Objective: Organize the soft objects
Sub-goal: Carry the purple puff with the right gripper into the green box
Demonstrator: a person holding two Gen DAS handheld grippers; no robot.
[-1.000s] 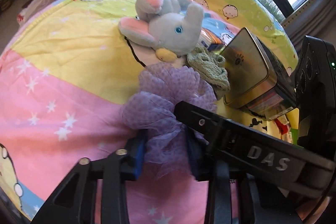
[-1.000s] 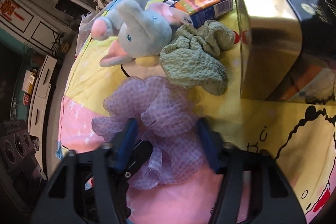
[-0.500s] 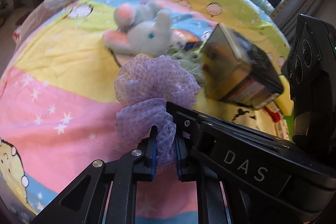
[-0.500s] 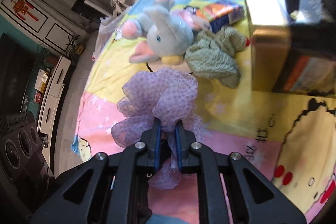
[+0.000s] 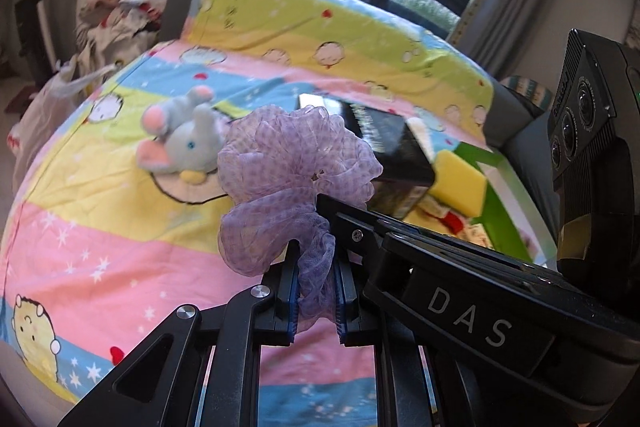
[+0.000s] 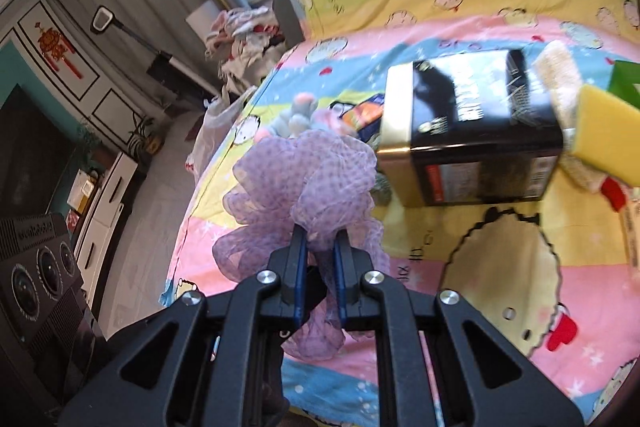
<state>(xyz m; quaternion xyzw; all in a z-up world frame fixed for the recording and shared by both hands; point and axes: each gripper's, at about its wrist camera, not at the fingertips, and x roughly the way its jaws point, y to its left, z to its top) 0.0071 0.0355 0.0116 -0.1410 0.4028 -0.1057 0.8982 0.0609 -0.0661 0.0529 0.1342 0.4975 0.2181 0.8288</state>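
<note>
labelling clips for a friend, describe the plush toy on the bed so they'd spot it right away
Start at the bed's cartoon-print cover of pink, yellow and blue bands. On the yellow band, left of the black and gold box, lies the plush elephant. It is the only grey toy, with pink ears, a blue eye and a yellow foot, unlike the purple mesh ruffle in front.

The frilly lilac mesh scrunchie (image 6: 304,183) hides most of the grey plush elephant (image 6: 298,115) in the right wrist view. The black-and-gold rectangular tin (image 6: 472,131) is motion-blurred, its lettering unreadable. The right edge cuts off the yellow foam sponge (image 6: 608,131).
</note>
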